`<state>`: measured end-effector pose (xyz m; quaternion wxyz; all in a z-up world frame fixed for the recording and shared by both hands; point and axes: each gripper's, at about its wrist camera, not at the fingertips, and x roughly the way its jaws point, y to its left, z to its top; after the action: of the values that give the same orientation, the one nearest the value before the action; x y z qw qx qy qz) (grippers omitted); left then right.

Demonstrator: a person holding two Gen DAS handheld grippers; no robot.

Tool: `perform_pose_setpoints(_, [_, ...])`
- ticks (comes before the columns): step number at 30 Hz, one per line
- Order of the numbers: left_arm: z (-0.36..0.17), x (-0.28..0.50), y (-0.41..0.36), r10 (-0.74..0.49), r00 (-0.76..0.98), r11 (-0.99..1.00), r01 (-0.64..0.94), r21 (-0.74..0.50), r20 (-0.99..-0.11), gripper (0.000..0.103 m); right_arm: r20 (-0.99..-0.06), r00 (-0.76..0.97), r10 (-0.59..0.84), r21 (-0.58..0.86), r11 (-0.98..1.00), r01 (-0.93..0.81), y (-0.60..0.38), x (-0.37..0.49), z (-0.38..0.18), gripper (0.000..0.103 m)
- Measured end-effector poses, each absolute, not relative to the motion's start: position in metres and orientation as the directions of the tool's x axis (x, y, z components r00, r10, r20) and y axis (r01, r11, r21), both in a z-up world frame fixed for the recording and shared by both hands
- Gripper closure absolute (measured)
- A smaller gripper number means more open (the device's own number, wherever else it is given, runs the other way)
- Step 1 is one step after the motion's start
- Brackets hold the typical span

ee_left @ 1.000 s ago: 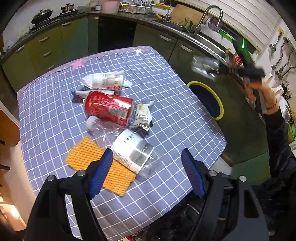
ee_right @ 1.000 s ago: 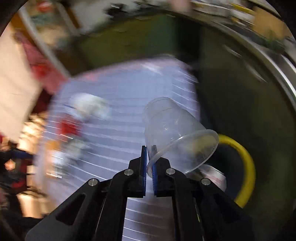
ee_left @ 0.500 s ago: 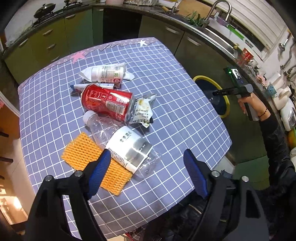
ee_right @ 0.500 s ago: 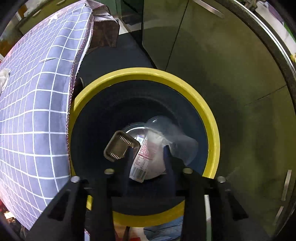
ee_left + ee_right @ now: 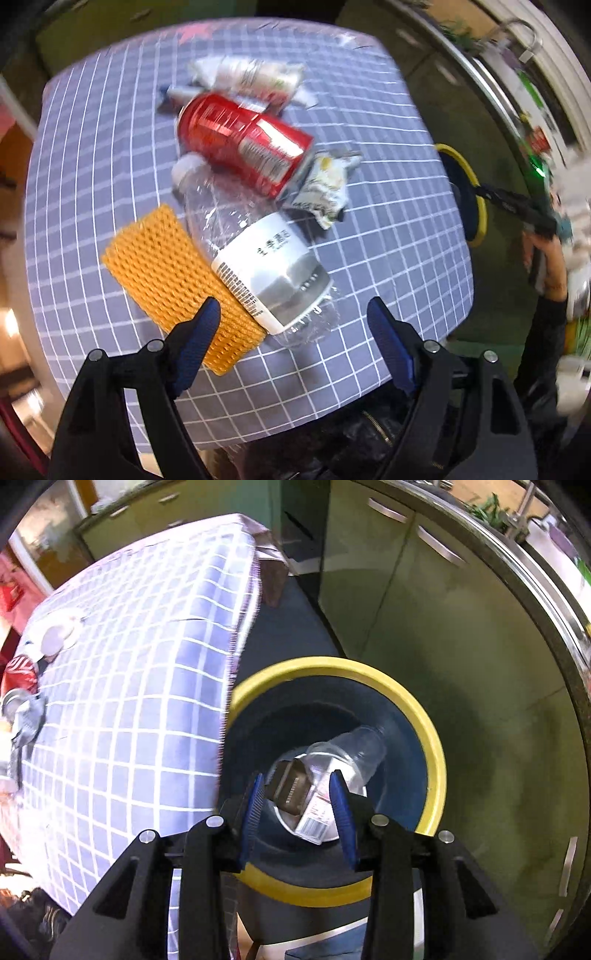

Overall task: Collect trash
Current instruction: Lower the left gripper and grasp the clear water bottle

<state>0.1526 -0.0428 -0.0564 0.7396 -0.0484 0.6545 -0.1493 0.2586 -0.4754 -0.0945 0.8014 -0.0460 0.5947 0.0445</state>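
Cup (image 5: 356,751) lying in bin (image 5: 434,775); right gripper (image 5: 297,812) jaws just opening, empty. We are hovering left gripper (image 5: 293,332), jaws apart, over bottle (image 5: 258,254); can (image 5: 243,142), wrappers at 12 o'clock remaining.

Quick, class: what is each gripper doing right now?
Left gripper: open, empty, above the plastic bottle.
Right gripper: jaws just opened, nothing between them; clear cup lies in the bin.

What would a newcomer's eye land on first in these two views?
Probably the red can, lying on its side mid-table among a crushed clear bottle and an orange mesh pad. Next, the yellow-rimmed bin beside the table, with a clear cup lying inside, below the open right claw.
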Motion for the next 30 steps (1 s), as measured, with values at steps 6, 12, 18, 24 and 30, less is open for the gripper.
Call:
perform_pose_setpoints(6, [-0.079, 0.17, -0.043, -0.286, 0.012, 0.958, 0.017, -0.286, -0.958, 0.026, -0.955, 0.291, 0.054, 0.0, 0.983, -0.184, -0.458, 0.249, -0.091, 0.063])
perform_pose_setpoints(12, [-0.098, 0.19, -0.04, -0.265, -0.046, 0.96, -0.105, -0.259, -0.963, 0.026, -0.955, 0.286, 0.08, 0.018, 0.977, -0.213, -0.448, 0.242, -0.095, 0.062])
perform_pose_setpoints(18, [-0.108, 0.208, -0.039, -0.238, -0.052, 0.961, -0.159, -0.227, -0.97, 0.027, -0.956, 0.28, 0.09, 0.03, 0.977, -0.209, -0.456, 0.244, -0.1, 0.062])
perform_pose_setpoints(24, [-0.115, 0.213, -0.041, -0.225, -0.075, 0.963, -0.17, -0.209, -0.972, 0.028, -0.959, 0.269, 0.094, 0.038, 0.978, -0.206, -0.465, 0.251, -0.112, 0.062])
perform_pose_setpoints(30, [-0.12, 0.216, -0.036, -0.233, -0.081, 0.96, -0.177, -0.216, -0.969, 0.028, -0.958, 0.267, 0.1, 0.043, 0.976, -0.212, -0.468, 0.252, -0.113, 0.062])
